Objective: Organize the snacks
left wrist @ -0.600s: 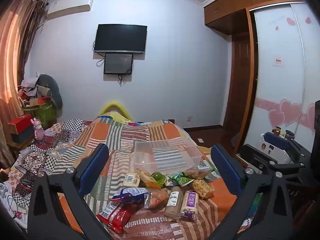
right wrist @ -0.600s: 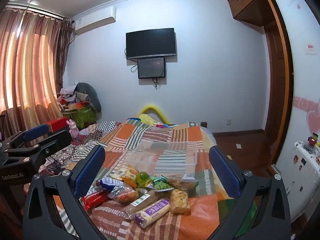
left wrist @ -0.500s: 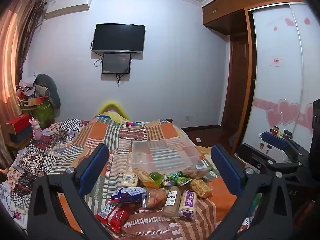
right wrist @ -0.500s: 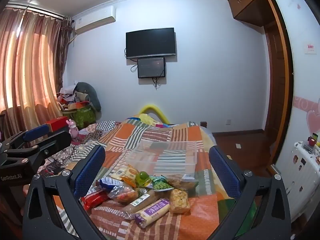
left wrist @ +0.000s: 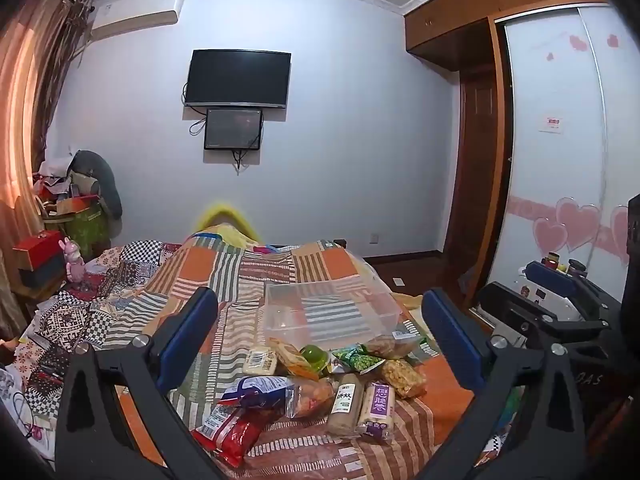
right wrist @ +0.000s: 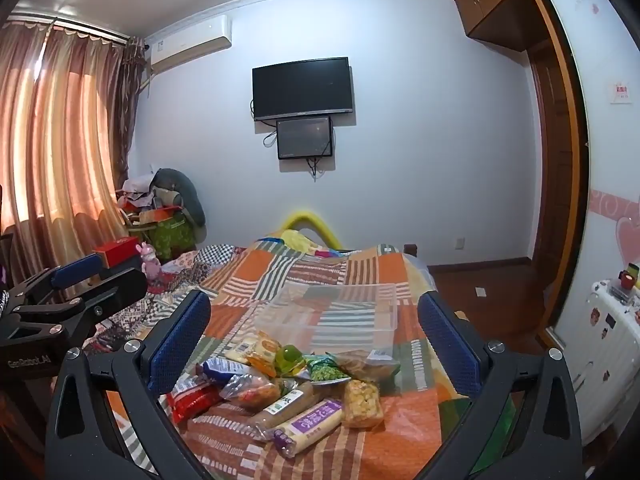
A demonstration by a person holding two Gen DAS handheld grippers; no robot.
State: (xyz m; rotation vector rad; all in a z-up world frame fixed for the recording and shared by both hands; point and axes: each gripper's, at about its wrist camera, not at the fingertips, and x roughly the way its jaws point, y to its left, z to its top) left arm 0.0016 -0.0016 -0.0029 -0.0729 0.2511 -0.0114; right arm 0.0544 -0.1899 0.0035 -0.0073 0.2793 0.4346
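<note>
**Both grippers wide and empty, the snacks ahead and below**

The left gripper is held wide open, and nothing is seen between its blue pads. The right gripper is opened just as wide and is also empty. Both are pointed a little downward, over the near end of the bed.

From each tool the snacks are found straight ahead and lower, in a loose pile on the striped blanket. The pile is framed between the fingers in both views, but no pack is touched.

In the left view the red pack lies nearest, toward the left finger. In the right view the purple roll lies nearest the tool, with a tan roll just beside it. The long axis of these two rolls runs slantwise across the right view, but almost straight away from the left gripper. So it is judged that the left gripper is better placed to close across a roll, and the right one would need a turn of the wrist.

Behind the pile, farther from both tools, a clear box is standing, apparently empty. Some packs at the back touch its near wall. It is judged to be the place for the snacks, so every carry would go forward, over the pile. A green cup in the middle could be knocked on the way.
</note>
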